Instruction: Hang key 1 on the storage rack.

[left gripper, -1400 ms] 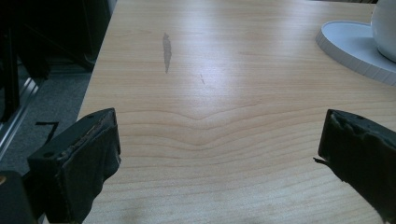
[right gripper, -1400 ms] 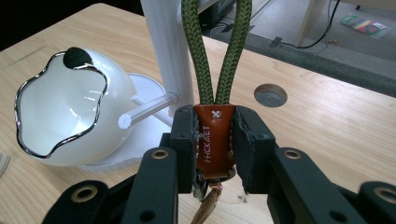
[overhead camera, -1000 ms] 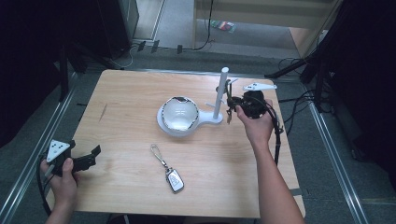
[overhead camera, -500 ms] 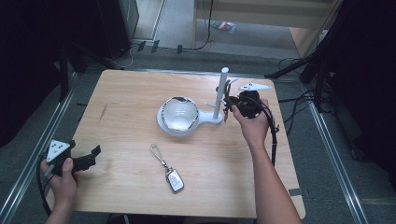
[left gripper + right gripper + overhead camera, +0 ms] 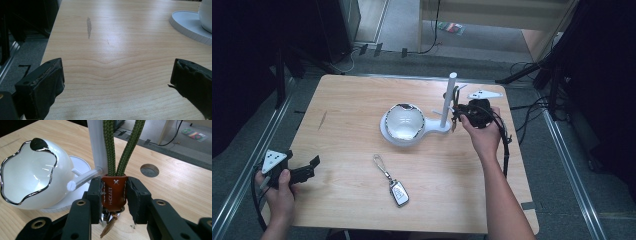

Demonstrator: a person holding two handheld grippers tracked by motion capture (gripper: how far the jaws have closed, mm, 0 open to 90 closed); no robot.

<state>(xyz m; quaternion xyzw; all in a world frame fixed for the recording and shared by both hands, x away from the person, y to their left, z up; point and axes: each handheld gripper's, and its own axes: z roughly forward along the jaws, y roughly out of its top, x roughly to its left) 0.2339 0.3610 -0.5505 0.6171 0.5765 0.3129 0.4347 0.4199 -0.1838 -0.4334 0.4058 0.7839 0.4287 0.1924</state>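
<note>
Right gripper view: right tongs (image 5: 114, 195) sit at the white stand's post (image 5: 98, 145), with a brown leather tab (image 5: 114, 192) between the jaws. The left pad touches the tab; the right one looks a hair off it, and the jaws have just been opening. Two strands of green cord (image 5: 110, 147) rise from the tab along the post, and keys (image 5: 110, 226) hang under it. A short white peg (image 5: 83, 180) sticks out of the post just left of the tab. White bowl with chrome rim (image 5: 30, 182) sits on the stand's base, left of the post.

High view: right tongs (image 5: 458, 116) at the post (image 5: 448, 100), far right part of the desk (image 5: 347, 100). Car key fob (image 5: 399, 192) with chain lies near the front edge, centre. Left tongs (image 5: 312, 167) hover at the near left corner.

Left gripper view: left tongs (image 5: 116, 82) wide, nothing between them, bare desk below.
</note>
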